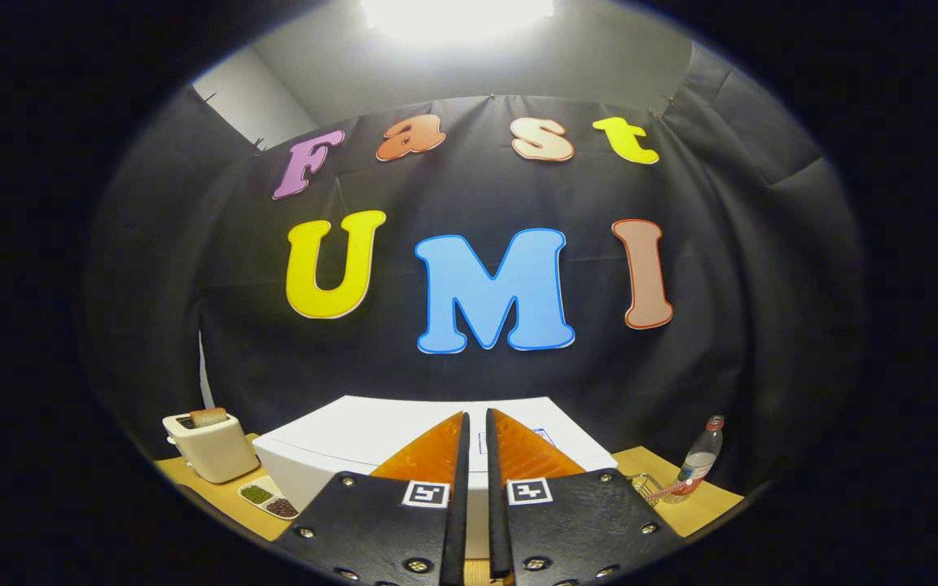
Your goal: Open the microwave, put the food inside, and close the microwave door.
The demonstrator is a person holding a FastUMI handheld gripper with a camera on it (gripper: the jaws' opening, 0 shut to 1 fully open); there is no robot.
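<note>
The wooden table (705, 509) carries a white microwave (355, 448), toaster (210, 446), two-compartment dish (270, 497) and bottle (699, 461).

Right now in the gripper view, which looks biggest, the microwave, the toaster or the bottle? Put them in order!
1. White boxy microwave, just beyond the nearly closed, empty jaws.
2. Cream toaster holding a toast slice.
3. Clear plastic bottle.
Toaster and bottle stand about equally far away, so that ranking seems fair.

Overhead lamp (457, 15) blown out to white glare. Booth below dim; worktop (701, 509) edges in shadow. Strong fisheye bending toward the rim. Focus sharp on my fingers (428, 456).
</note>
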